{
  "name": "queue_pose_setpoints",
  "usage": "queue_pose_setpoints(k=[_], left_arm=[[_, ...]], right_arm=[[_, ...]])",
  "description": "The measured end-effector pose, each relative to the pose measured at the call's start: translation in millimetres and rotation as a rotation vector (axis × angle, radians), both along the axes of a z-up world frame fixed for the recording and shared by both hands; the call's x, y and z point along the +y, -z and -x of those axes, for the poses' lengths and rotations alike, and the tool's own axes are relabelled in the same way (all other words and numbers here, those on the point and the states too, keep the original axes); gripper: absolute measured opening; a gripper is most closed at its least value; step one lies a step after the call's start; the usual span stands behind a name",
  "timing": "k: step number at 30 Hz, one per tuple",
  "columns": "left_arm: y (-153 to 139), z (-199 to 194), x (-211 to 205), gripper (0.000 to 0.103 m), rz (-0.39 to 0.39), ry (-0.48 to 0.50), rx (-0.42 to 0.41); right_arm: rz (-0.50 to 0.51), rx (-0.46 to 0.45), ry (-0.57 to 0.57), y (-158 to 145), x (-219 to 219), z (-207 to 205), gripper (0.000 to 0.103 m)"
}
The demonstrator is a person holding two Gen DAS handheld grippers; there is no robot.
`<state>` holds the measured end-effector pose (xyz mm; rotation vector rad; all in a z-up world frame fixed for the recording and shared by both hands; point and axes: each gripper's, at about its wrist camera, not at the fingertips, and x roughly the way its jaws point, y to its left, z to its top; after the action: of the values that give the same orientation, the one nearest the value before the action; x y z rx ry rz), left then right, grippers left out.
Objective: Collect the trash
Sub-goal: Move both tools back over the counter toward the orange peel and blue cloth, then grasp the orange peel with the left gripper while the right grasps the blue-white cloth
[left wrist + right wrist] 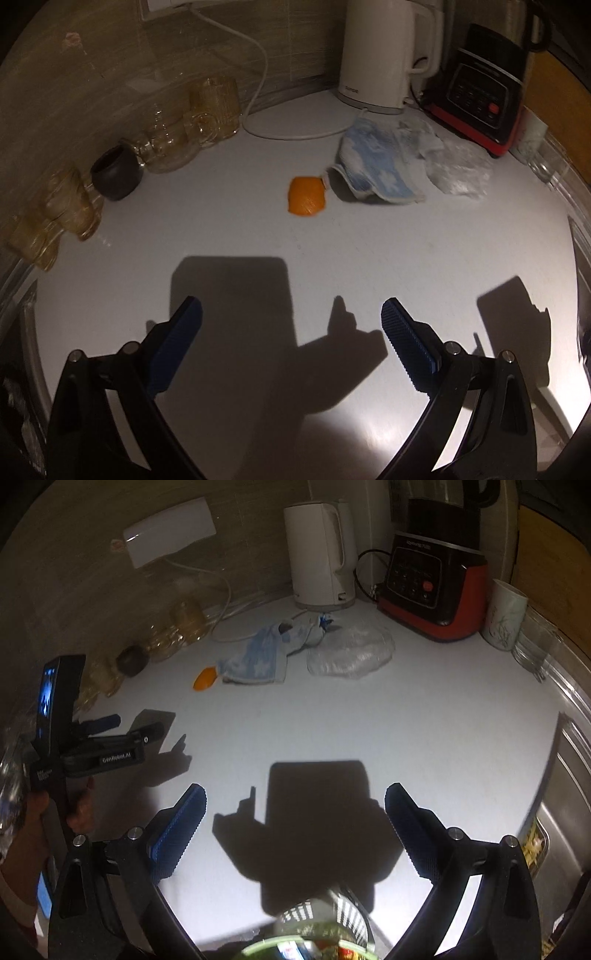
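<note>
Both tools (left (pixel 291 310), right (pixel 295 794)) gape empty above one orange peel (pixel 306 195), one cloth (pixel 376 166)

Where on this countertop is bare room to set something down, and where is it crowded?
Free: the wide white stretch between the orange peel and the open left claw. Crowded: glass mugs along the left wall, and the back corner with kettle, blender, cloth.

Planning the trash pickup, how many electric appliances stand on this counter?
2: tall white plastic kettle by the back wall, black-and-red blender base right of it. None appear hidden.
</note>
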<state>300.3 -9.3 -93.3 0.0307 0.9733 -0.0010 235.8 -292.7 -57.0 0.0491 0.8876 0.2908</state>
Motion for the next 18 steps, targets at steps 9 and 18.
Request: queue_pose_setpoints(k=[9,18], left_arm=[[22,-80,7,0.093,0.045,0.015,0.002],[42,-122,0,0.075,0.064,0.041,0.031]], right_arm=[[-0.029,0.005,-0.038,1,50,-100,0.097],[-0.043,0.05,-0.006,15,65,-167,0.097]])
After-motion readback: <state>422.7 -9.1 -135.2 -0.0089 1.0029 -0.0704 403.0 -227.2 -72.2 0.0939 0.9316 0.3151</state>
